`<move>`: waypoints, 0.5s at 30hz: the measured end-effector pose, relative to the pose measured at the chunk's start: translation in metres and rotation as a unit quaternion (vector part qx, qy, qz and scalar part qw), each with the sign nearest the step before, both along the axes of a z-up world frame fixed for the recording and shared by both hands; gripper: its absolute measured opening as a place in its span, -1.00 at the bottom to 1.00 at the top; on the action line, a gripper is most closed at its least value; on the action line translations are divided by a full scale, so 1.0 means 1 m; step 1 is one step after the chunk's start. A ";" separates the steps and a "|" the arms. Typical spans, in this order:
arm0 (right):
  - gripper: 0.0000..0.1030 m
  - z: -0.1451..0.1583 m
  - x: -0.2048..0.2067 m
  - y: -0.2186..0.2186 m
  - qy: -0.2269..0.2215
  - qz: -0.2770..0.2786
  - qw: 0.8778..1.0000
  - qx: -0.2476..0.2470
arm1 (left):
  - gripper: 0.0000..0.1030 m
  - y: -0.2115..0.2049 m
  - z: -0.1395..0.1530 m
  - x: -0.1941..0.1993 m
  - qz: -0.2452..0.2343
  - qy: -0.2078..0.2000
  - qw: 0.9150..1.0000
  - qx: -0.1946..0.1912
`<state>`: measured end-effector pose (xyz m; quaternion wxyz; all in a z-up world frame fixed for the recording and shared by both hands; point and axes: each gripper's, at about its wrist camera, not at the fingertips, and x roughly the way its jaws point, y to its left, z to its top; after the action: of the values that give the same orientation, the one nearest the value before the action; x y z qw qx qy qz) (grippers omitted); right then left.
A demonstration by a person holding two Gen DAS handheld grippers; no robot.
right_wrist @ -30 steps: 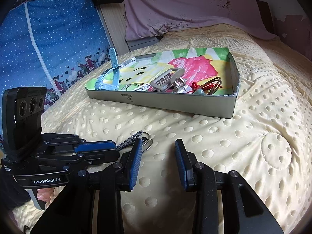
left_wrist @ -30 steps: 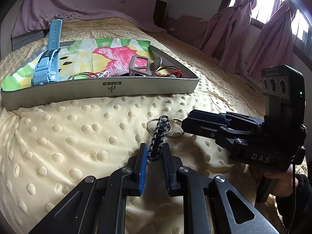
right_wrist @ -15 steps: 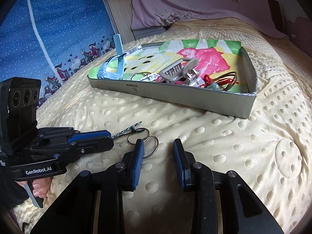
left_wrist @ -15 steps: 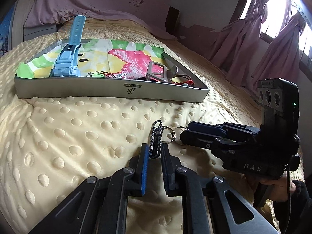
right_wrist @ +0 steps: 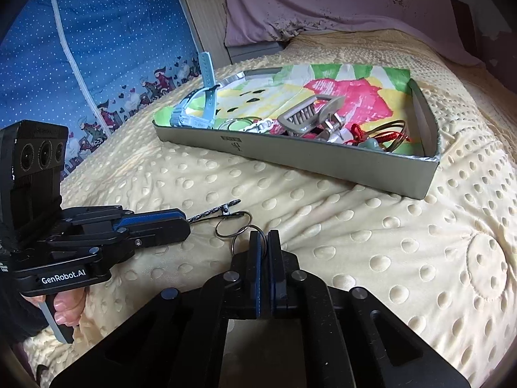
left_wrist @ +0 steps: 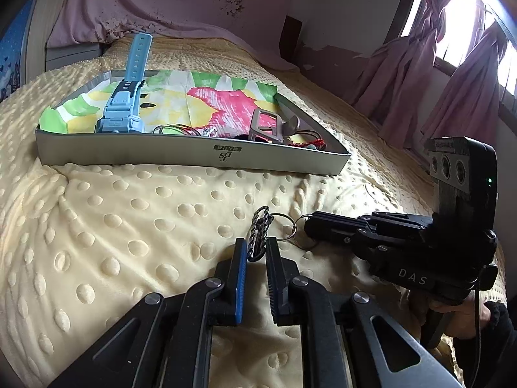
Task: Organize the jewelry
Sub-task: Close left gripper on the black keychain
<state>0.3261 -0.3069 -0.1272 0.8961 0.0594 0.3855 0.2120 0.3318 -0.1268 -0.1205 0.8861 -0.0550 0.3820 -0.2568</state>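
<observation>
A braided black-and-white keychain (left_wrist: 258, 237) with metal rings (left_wrist: 286, 226) lies on the yellow dotted bedspread. My left gripper (left_wrist: 256, 252) is shut on the braided cord's near end; it also shows in the right wrist view (right_wrist: 181, 223). My right gripper (right_wrist: 264, 239) is shut on the keychain's ring (right_wrist: 240, 237); it also shows in the left wrist view (left_wrist: 307, 226). A grey tray (left_wrist: 194, 153) lined with colourful paper stands farther back on the bed, with a blue watch (left_wrist: 124, 113), a metal buckle (left_wrist: 266, 127), rings and red cord in it.
The tray also shows in the right wrist view (right_wrist: 290, 158), with the blue watch (right_wrist: 200, 110) at its left end. A blue quilt (right_wrist: 97, 48) hangs at the left. Pink curtains (left_wrist: 436, 74) and a window are at the right.
My right gripper has closed from open onto the keychain's ring. My left gripper stays shut on the braided cord.
</observation>
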 end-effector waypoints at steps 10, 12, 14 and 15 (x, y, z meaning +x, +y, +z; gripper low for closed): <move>-0.92 0.007 -0.001 -0.011 -0.022 -0.049 0.998 -0.010 | -0.94 -0.001 0.002 -0.001 -0.004 -0.003 1.000 0.003; -0.92 0.009 -0.001 -0.014 -0.030 -0.055 0.998 -0.008 | -0.94 0.001 0.002 -0.002 -0.003 -0.005 1.000 -0.004; -0.93 0.012 -0.002 -0.016 -0.039 -0.062 0.997 -0.006 | -0.94 0.003 0.004 -0.003 -0.002 -0.010 1.000 -0.012; -0.93 0.013 -0.003 -0.016 -0.043 -0.064 0.997 -0.004 | -0.94 0.004 0.006 -0.004 -0.003 -0.013 1.000 -0.017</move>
<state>0.3231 -0.3234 -0.1138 0.9239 0.0708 0.3426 0.1551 0.3280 -0.1225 -0.1149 0.8893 -0.0656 0.3658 -0.2665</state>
